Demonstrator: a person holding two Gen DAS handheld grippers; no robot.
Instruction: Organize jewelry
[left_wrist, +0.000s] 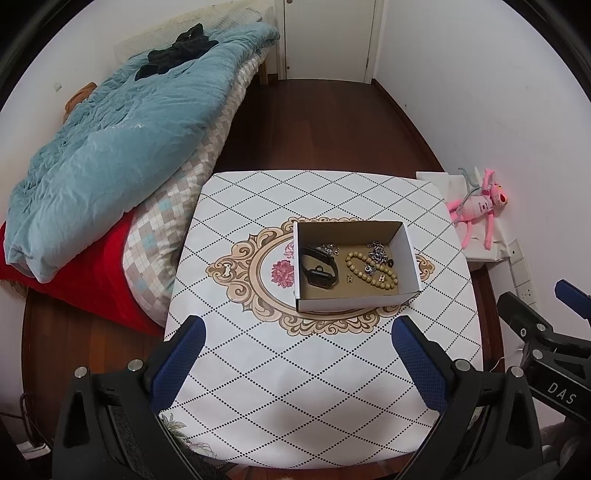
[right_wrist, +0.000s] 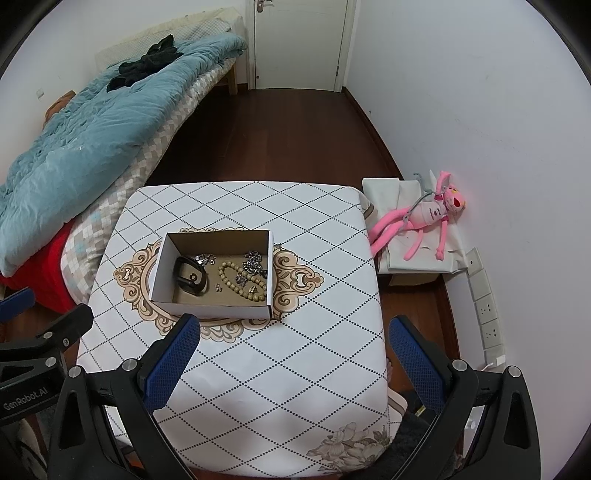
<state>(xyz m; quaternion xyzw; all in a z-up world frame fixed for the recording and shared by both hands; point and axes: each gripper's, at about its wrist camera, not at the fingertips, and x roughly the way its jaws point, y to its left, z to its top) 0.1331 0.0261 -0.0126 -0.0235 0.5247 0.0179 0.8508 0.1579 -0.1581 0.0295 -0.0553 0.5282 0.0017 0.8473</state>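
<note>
Meanwhile both grippers' fingers spread, empty, above table (left_wrist: 303, 369); box (left_wrist: 408, 258) holds watch (left_wrist: 320, 271), beads (right_wrist: 240, 282), possibly chains.

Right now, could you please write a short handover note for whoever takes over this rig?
Left gripper: open, empty, above the table's near side.
Right gripper: open, empty, likewise.
The cardboard box sits mid-table. Inside: black watch on the left, bead bracelet on the right, silver chains at the back, small metal pieces between.
Done: all visible jewelry is in the box; none lies on the cloth.
Left: nothing obvious; perhaps tidy inside.
</note>
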